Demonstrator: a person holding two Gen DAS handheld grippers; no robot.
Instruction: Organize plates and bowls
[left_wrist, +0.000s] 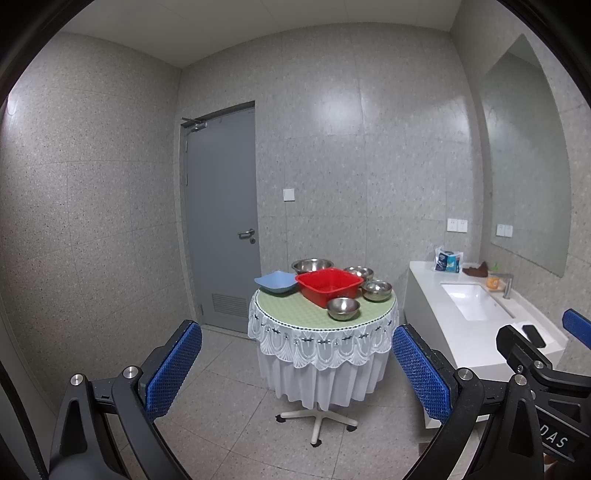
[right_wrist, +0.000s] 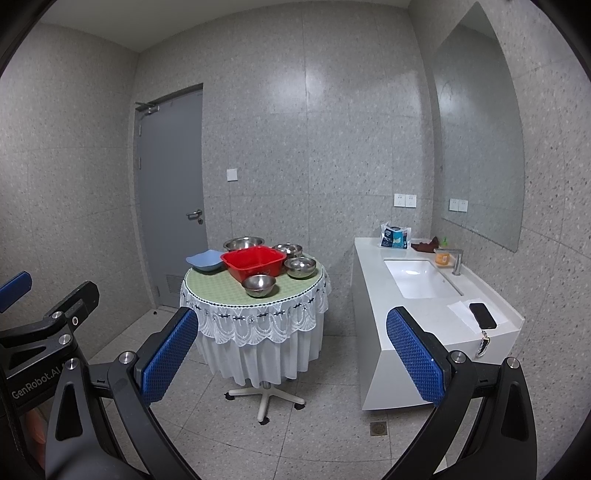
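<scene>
A: Log entry. What do I have on the round table (left_wrist: 291, 312)?

B: I see a red basin (left_wrist: 328, 286) at the middle of the tabletop. A blue dish (left_wrist: 276, 282) sits at the left edge, just beside the basin. A large steel bowl (left_wrist: 312, 264) stands at the far edge behind the basin. Three smaller steel bowls line the right side: one at the far right edge (left_wrist: 359, 273), one at the right edge (left_wrist: 376, 290), and one toward the near edge (left_wrist: 343, 308), just beside the basin's near corner.

A: Grippers?

B: My left gripper (left_wrist: 297, 373) is released, blue pads wide apart, nothing between them, well short of the table. My right gripper (right_wrist: 291, 358) is the same: spread wide, holding nothing, well apart from the table.

A: Surroundings?

B: White sink counter (right_wrist: 424, 314) to the table's right; a black phone (right_wrist: 482, 315) lies at its near right corner on a sheet of paper. Grey door (right_wrist: 171, 199) behind the table, shut.
</scene>
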